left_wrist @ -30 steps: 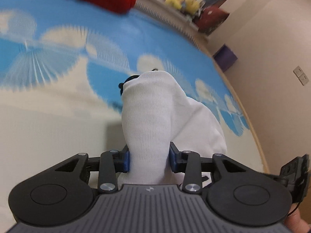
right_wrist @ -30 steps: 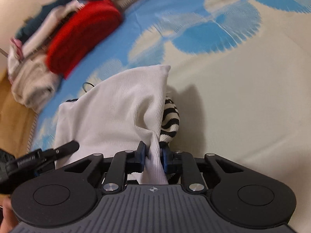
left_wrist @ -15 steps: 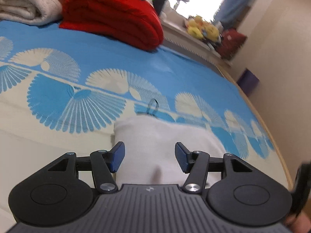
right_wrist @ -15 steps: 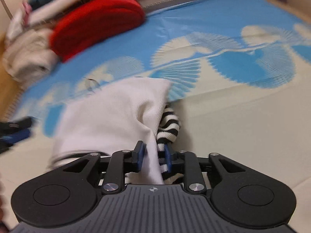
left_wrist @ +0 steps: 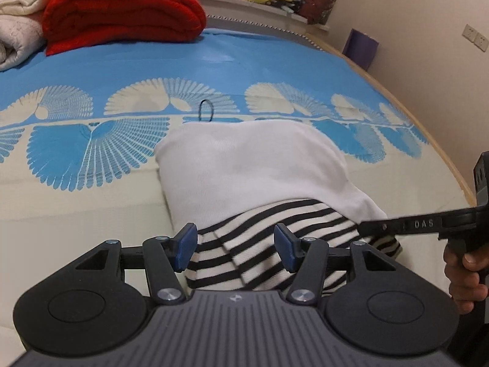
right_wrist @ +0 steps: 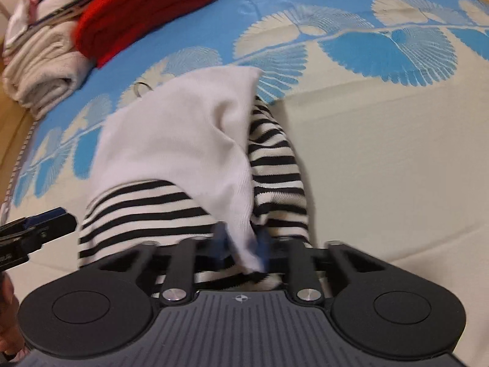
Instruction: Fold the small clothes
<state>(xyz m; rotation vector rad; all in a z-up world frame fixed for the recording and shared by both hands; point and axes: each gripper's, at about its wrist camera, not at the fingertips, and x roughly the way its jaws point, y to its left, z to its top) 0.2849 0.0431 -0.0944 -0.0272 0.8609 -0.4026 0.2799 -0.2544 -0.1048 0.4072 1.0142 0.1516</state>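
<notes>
white garment [left_wrist: 250,165] | black-and-white striped part [left_wrist: 262,244] | red blanket [left_wrist: 122,9] | blue-and-cream fan-patterned bedspread [left_wrist: 91,70]

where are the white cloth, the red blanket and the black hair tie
white cloth [left_wrist: 250,165]: left wrist view, middle of its top layer
red blanket [left_wrist: 122,9]: left wrist view, folded front
black hair tie [left_wrist: 205,110]: left wrist view, loop

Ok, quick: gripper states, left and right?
Left gripper: open, holding nothing.
Right gripper: closed on the white cloth; blurred.

Left hand-held gripper [left_wrist: 233,246] gapes wide; right hand-held gripper [right_wrist: 241,241] is pinched nearly closed.
</notes>
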